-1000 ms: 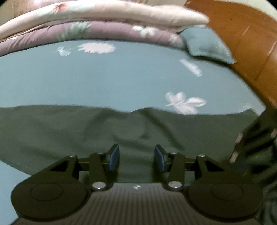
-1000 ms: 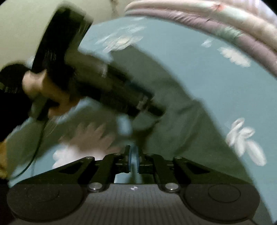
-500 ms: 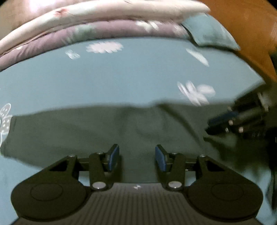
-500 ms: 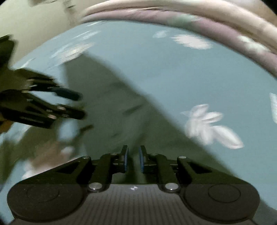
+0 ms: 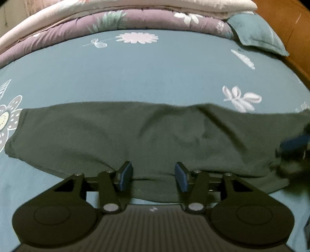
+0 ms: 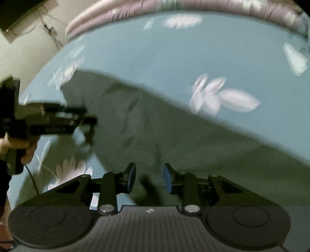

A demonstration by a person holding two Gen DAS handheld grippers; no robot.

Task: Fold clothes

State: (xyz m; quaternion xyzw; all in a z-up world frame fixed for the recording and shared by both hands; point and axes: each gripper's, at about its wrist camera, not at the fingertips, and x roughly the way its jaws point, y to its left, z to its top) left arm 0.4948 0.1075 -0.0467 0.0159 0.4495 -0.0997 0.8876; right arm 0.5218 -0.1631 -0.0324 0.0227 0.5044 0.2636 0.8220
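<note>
In the left wrist view, the left gripper [image 5: 153, 175] is hanging with fingers apart over the near edge of the dark green garment [image 5: 135, 133], which is lying flat across the blue floral bedsheet [image 5: 145, 77] from nine to three o'clock. In the right wrist view, the right gripper [image 6: 148, 177] is gaping, empty, above the garment's [image 6: 184, 147] near part; the person's hand [image 6: 19, 147] is gripping the other tool at nine o'clock.

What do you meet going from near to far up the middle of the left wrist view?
Left gripper with open jaws → dark green garment → teal floral bedsheet → purple quilt → cream quilt.
</note>
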